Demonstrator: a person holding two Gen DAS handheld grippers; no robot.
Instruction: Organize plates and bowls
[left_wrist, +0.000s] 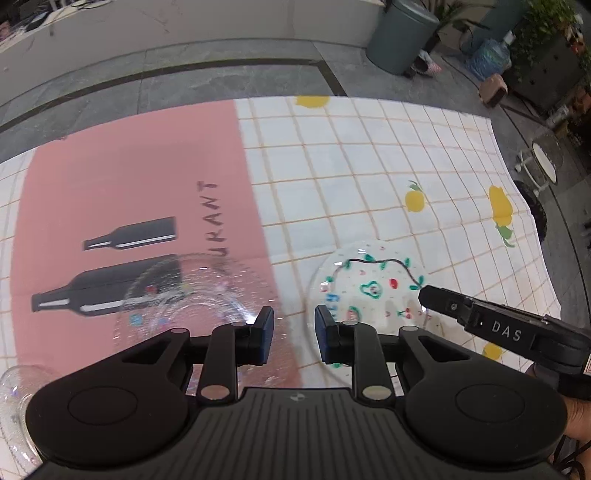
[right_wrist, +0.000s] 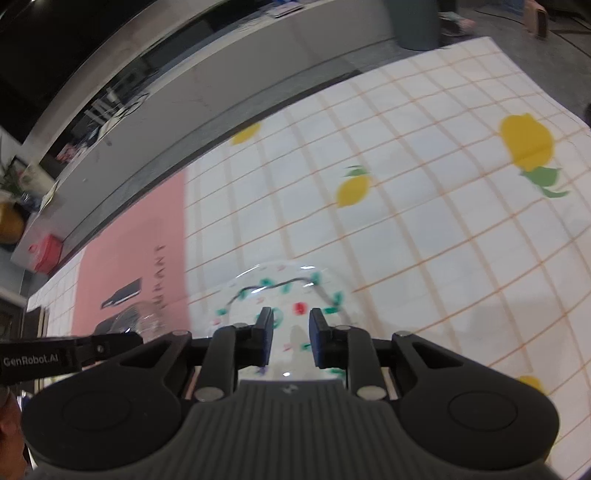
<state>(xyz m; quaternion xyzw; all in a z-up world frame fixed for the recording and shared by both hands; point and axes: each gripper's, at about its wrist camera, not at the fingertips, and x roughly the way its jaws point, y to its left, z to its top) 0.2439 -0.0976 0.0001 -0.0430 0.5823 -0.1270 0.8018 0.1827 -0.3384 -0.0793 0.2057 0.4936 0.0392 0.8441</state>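
Your right gripper (right_wrist: 291, 332) hovers over the painted glass plate (right_wrist: 280, 302) with its jaws slightly apart and nothing between the pads; your left gripper (left_wrist: 293, 332) is likewise part open and empty, between that plate and the clear glass dish (left_wrist: 184, 295). Both lie flat on the desk (left_wrist: 369, 166), near each other. The risk, as I judge it: glass edges are thin and slick, so a shallow pinch could slip, and swinging one piece over the other could knock them together. A third glass piece (left_wrist: 14, 387) sits at the left edge.
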